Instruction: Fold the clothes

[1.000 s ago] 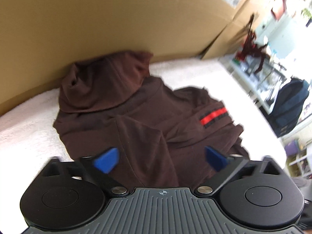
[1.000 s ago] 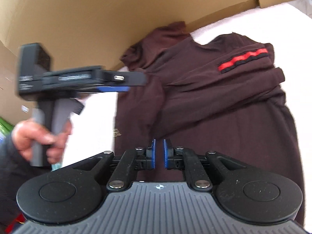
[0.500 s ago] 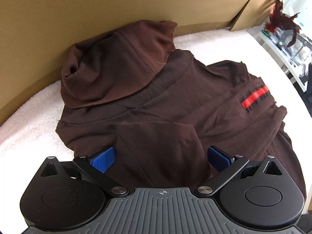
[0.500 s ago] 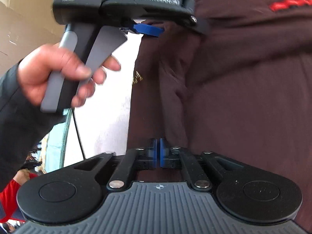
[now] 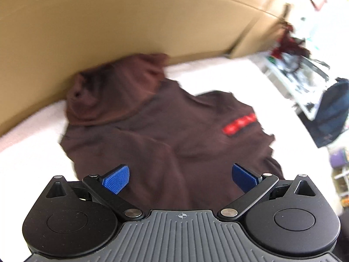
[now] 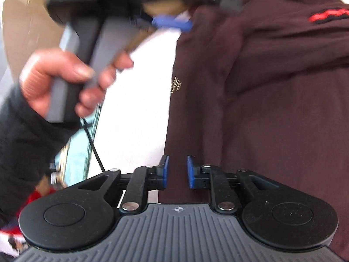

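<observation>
hoodie: dark brown hoodie point(image 5: 165, 135) spread flat on the white towel-like surface point(image 5: 28, 152), hood point(image 5: 113, 91) bunched at the far left, right up against the cardboard wall point(image 5: 109, 21). Frame is pretty blurry, so no fine detail.
red stripe: red patch point(image 5: 238, 123) on the hoodie's right side in the left wrist view; it also shows top right in the right wrist view, smeared by motion.
gold print: small gold marking point(image 6: 176, 84) near the hoodie's left edge in the right wrist view, too blurred to read.
left gripper: left gripper point(image 5: 180, 173) hangs over the near part of the hoodie with its jaws spread wide, nothing between the blue pads point(image 5: 115, 179). From the right wrist view it's up at the top left, held in the person's hand point(image 6: 65, 80) in a dark sleeve point(image 6: 24, 139), with one blue pad poking out at the hoodie's left edge.
right gripper: right gripper point(image 6: 176, 172) sits low at the near left edge of the hoodie, jaws parted a little with brown fabric showing in the gap. Can't tell whether the pads touch the cloth; it doesn't look pinched.
background: right of the white surface there's a dark blue backpack point(image 5: 331, 113) and some cluttered shelving, all too blurred to make out.
cable: thin black cable point(image 6: 93, 144) runs down from the left gripper's handle.
</observation>
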`<state>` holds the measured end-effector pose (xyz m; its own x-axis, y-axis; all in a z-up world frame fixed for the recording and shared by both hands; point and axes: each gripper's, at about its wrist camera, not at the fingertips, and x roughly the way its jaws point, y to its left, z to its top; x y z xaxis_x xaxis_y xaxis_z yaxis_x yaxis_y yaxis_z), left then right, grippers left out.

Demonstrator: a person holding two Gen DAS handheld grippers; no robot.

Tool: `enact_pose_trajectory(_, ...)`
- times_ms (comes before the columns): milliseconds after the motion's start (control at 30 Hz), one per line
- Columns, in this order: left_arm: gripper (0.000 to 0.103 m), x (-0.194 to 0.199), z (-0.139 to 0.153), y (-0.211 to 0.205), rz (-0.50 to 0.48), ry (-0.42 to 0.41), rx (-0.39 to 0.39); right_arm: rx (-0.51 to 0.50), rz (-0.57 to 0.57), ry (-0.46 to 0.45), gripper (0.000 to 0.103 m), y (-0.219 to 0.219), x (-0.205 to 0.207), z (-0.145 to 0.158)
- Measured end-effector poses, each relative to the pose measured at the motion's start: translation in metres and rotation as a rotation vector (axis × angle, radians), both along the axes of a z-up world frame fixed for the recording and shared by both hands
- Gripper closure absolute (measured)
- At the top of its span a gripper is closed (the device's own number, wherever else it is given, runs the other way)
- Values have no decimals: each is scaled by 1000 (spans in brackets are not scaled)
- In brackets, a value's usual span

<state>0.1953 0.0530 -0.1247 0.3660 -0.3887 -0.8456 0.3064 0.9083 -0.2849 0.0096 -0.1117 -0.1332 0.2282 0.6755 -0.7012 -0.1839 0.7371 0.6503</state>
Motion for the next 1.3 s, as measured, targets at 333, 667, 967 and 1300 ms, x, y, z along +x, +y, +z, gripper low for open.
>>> enact_pose_trajectory(333, 0, -61, -33, -35, -9, 37, 66, 20, 202, 43, 81, -10, -64, -23)
enact_pose_trajectory(667, 0, -124, -21, -42, 75, 4, 90, -161, 444, -2, 76, -8, -105, -34)
enact_pose_trajectory(967, 0, -222, -19, -40, 172, -11, 41, -96, 546, -84, 65, -36, -96, -11)
enact_pose_trajectory(1300, 0, -292, -16, -10, 450, -23, -7, -44, 545, -2, 43, -26, -106, -32)
